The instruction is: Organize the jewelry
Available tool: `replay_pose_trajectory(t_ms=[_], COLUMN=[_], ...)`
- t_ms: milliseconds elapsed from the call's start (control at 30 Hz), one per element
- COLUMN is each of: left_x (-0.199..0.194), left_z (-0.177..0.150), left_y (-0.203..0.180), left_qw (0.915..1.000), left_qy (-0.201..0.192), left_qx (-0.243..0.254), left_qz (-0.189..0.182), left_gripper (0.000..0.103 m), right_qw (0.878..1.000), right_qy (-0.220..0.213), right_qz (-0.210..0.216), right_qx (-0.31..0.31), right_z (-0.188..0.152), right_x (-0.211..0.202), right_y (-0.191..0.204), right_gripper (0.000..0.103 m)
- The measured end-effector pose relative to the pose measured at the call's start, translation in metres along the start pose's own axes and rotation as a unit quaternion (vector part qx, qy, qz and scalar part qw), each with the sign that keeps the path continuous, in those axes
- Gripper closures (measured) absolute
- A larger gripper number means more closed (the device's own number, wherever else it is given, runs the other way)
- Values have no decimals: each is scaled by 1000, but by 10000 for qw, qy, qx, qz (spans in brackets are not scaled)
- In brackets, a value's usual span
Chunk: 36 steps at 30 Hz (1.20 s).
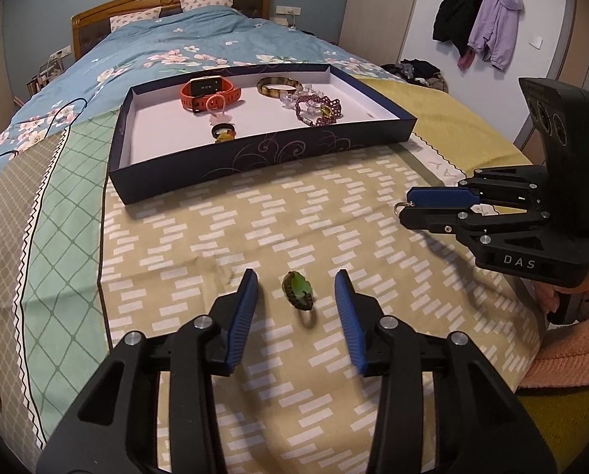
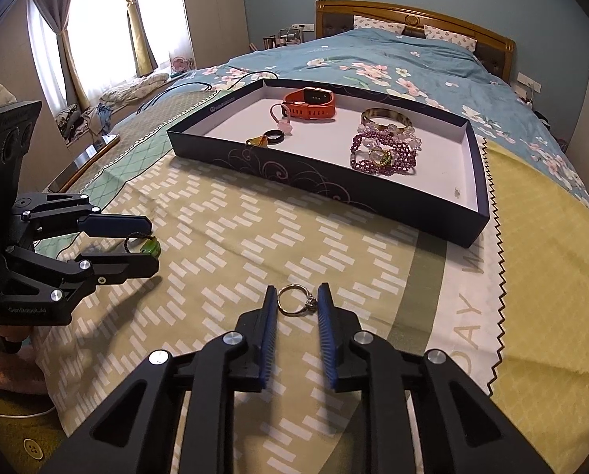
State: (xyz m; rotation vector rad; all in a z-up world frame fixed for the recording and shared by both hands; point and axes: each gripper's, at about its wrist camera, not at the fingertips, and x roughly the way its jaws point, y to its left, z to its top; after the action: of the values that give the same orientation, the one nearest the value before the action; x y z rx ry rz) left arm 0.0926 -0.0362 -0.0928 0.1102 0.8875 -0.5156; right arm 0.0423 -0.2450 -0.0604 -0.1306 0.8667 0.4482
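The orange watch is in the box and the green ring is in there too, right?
Not quite. The orange watch is in the box, but the green ring is not: it lies on the bed cover in front of the box, between the open fingers of the left gripper. The left wrist view shows this.

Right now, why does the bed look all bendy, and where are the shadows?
Both wrist views use fisheye lenses, so the tray edges curve and the corners go black. In the left wrist view, the green ring and right gripper cast soft shadows on the blanket. In the right wrist view, the window glares white.
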Motion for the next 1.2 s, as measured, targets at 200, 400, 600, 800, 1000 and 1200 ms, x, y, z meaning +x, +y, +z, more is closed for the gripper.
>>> replay_pose_trajectory(t_ms=[200, 400, 600, 800, 1000, 1200], left_x=[1, 1, 1, -1, -3, -5], left_z=[0, 0, 0, 0, 1, 4], left_y=[0, 4, 4, 3, 4, 4], left_qw=[10000, 9998, 9998, 9997, 9996, 9995], left_qy=[-3, -4, -14, -46, -88, -153], left_qx=[-57, -177, -195, -218, -255, -258], left_qz=[1, -2, 22, 22, 31, 35], left_gripper=[78, 87, 87, 87, 87, 87], right_qw=[10000, 9999, 9997, 9992, 9982, 9971], right_qy=[-4, -47, -80, -131, -245, -356], right_qz=[-4, 49, 107, 195, 282, 336], right_qx=[-1, 101, 183, 330, 468, 579], right_z=[0, 0, 1, 1, 4, 6], right_x=[0, -3, -5, -8, -11, -15], right_y=[1, -3, -5, -10, -14, -19], right_gripper=[85, 96, 98, 98, 98, 98])
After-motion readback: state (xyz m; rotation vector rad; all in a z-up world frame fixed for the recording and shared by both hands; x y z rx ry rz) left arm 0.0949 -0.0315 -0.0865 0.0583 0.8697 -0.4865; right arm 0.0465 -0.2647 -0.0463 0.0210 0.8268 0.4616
